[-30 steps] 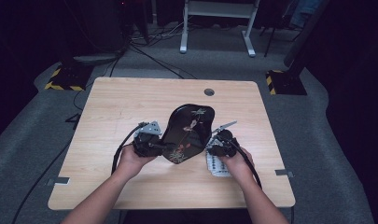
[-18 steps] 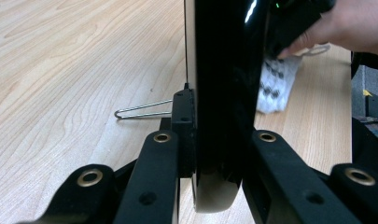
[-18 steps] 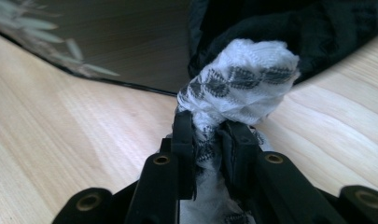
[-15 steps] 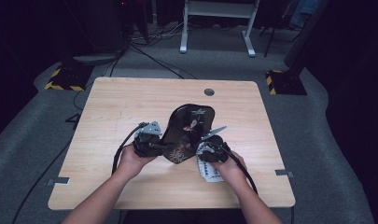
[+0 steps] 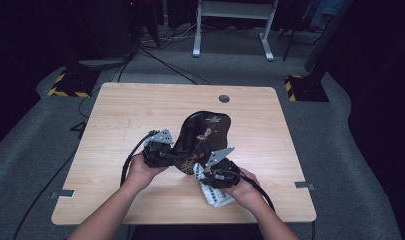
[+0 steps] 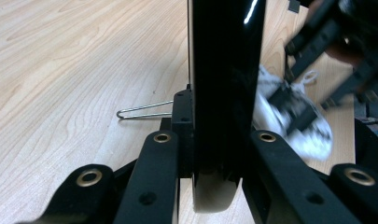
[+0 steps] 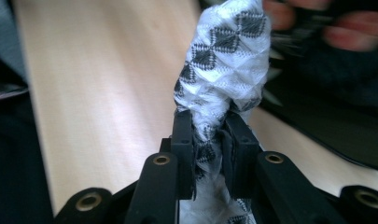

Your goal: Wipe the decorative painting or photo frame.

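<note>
Tray: a black lacquered tray (image 5: 202, 135) with a small flower pattern on its inner face, tilted up off the table (image 5: 130, 115) with its near edge held low; in the high view its hollow looks to hold nothing, though the lower part is hidden behind the grippers.
Left gripper: the left gripper (image 6: 210, 154) is clamped on the tray's edge; in the left gripper view the glossy black rim (image 6: 224, 84) stands upright between the two jaws, which press on it from both sides.
Right gripper: the right gripper (image 7: 209, 135) is closed on a white cloth (image 7: 224, 60) with a black diamond pattern, bunched into a wad that rises past the jaw tips.
Cloth's place: in the high view the cloth (image 5: 214, 192) hangs just beside the tray's near right edge, over the table's front part; whether it touches the tray I cannot tell, since the gripper covers the spot.
Hands: the left hand (image 5: 140, 170) sits at the tray's left side, the right hand (image 5: 245, 187) below its right.
Other thing on table: a thin bent wire (image 6: 144, 110) lies on the wood beside the left gripper's jaws.
</note>
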{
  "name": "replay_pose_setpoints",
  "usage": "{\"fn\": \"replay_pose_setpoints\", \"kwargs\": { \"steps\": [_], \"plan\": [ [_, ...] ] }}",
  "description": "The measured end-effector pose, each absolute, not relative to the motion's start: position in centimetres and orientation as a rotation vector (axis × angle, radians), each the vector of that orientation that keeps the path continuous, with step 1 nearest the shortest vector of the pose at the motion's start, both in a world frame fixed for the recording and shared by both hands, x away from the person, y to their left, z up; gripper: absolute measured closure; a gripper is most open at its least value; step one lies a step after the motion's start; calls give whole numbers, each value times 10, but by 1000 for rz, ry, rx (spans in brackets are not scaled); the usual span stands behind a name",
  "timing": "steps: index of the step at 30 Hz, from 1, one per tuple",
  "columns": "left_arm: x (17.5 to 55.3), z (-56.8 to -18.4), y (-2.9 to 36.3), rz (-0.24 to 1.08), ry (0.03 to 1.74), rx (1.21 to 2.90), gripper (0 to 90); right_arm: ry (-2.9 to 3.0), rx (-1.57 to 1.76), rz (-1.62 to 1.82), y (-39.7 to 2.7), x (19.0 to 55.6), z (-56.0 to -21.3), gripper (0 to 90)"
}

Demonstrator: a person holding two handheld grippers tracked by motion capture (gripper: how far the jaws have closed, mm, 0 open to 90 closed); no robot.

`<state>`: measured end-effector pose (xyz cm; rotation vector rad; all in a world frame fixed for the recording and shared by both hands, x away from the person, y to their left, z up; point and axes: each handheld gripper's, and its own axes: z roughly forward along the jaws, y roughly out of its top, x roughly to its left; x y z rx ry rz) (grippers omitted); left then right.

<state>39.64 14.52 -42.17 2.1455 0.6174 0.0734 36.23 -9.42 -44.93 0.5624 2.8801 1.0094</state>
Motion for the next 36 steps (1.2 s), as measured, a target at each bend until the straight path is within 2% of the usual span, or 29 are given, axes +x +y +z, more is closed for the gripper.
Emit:
{"fn": "replay_pose_setpoints", "kwargs": {
  "steps": [8,10,11,12,15,20,27,30,33,36],
  "plan": [
    [397,-422,144,87,622,2148,795,2933,443,989,-72,353,-464,760],
    [396,-421,143,99,624,2155,789,2931,435,990,-70,353,-466,723],
    [395,-421,142,111,629,2164,783,2930,435,993,-70,353,-467,675],
    [395,-421,142,123,633,2171,720,2929,450,1004,-70,354,-467,611],
    [395,-422,144,93,637,2155,562,2925,479,1049,-73,354,-465,568],
    [391,-416,155,49,647,2078,482,2779,545,1195,-93,354,-447,520],
    [375,-413,169,86,680,2034,451,2520,779,1336,-138,371,-421,479],
    [373,-416,171,76,712,2035,412,2443,871,1345,-153,381,-415,475],
    [371,-419,169,71,706,2043,282,2384,949,1358,-163,389,-413,472],
    [368,-422,167,84,727,2043,243,2347,1007,1352,-169,398,-412,465]
  ]
}}
